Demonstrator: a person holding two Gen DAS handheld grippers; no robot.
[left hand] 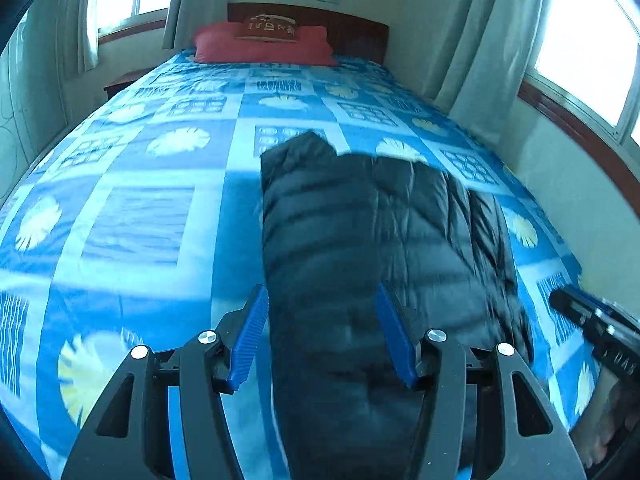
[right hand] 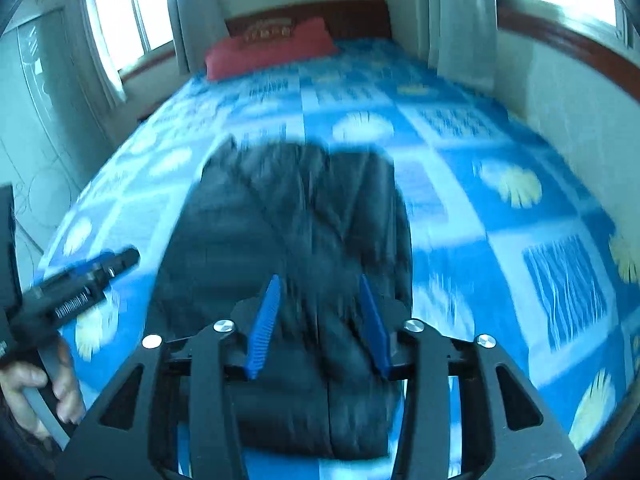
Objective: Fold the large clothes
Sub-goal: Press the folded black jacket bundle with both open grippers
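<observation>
While lying lengthwise on the blue patterned bedspread [left hand: 136, 216], a dark quilted puffer jacket [left hand: 360, 240], folded into a long narrow bundle, near end toward the cameras, far end pointing at the red pillow [left hand: 264, 46] and the dark wooden headboard [left hand: 352, 30]. Left gripper [left hand: 322, 334] hovering over the near left part of the jacket, blue-padded fingers [left hand: 248, 336] spread wide, nothing between them but the dark fabric below; contact with the cloth impossible to judge. Right gripper [right hand: 320, 326] above the near middle of the same jacket [right hand: 288, 216], jaws likewise parted and released, blue pads [right hand: 264, 328] straddling a lengthwise seam or fold line in the bundle. Much motion blur in the right wrist view, less in the left. Seen from the left wrist, the right gripper's black body [left hand: 596, 320] at the right edge, beside the jacket's right flank. Seen from the right wrist, the left gripper [right hand: 80, 284] low at the left, gripped by a bare hand [right hand: 36, 392], just off the jacket's left side over the bedspread [right hand: 480, 184]. Pillow [right hand: 272, 46] at the head of the bed, a small dark patterned cushion [left hand: 267, 29] leaning on top of it. Pale curtains [left hand: 480, 40] and bright windows [left hand: 584, 40] on both sides of the room.
</observation>
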